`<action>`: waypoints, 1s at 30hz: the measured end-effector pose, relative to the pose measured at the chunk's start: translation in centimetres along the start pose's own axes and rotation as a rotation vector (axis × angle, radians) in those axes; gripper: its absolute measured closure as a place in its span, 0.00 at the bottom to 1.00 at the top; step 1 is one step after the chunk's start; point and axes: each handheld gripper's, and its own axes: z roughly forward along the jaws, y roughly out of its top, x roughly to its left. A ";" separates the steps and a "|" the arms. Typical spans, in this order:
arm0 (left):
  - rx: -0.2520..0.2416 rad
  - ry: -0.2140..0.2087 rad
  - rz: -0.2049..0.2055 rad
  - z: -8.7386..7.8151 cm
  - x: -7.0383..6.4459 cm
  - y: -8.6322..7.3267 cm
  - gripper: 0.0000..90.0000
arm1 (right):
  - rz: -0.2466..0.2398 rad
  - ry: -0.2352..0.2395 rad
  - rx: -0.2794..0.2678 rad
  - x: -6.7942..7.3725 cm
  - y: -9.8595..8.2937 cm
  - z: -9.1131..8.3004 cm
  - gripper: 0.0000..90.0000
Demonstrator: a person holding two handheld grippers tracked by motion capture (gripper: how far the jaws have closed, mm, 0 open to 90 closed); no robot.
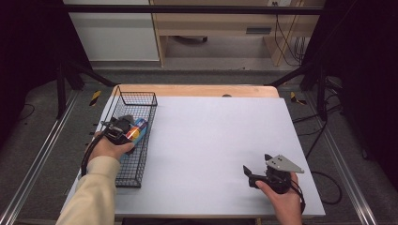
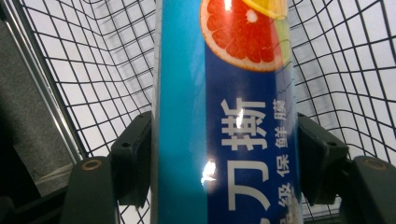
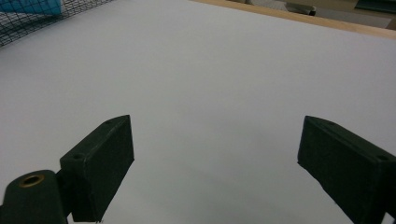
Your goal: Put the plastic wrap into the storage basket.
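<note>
I'm holding the left gripper (image 2: 224,154) inside the wire basket (image 1: 141,101), jaws pinching one blue cling-film box (image 2: 224,116) from both sides. The box is running upright through the left gripper view, with a grapefruit slice printed near its top and white characters below. In the high view the box (image 1: 136,131) is sitting in the basket's middle stretch, at about 9 o'clock on the table. One basket, one box that I can count.

I'm keeping the right gripper (image 3: 215,158) low over the bare mat, jaws spread wide and gripping nothing. In the high view it (image 1: 251,174) is sitting at about 5 o'clock, well apart from the basket, and its grey three-cornered plate (image 1: 283,163) is facing up.

The surface is one pale grey mat (image 1: 211,140) covering a wooden table, whose wood edge (image 1: 197,90) is showing at 12 o'clock. Beyond that I'm seeing grey floor (image 1: 211,75), wooden furniture (image 1: 216,23) and a white cabinet (image 1: 112,33). Dark frame bars are running along both sides.
</note>
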 end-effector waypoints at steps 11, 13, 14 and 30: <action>-0.004 0.012 0.010 0.1 -0.1 0.1 0.35 | -0.007 0.007 0.009 0.1 0.0 0.1 0.13; -0.005 0.017 0.013 0.1 -0.2 0.1 0.35 | -0.006 0.006 0.009 0.1 0.0 0.1 0.13; -0.005 0.018 0.013 0.1 -0.2 0.1 0.35 | -0.008 0.006 0.007 0.0 0.0 0.1 0.13; -0.105 0.042 0.029 -1.1 -0.3 -0.3 0.29 | -0.007 0.005 0.013 0.1 -0.1 0.1 0.12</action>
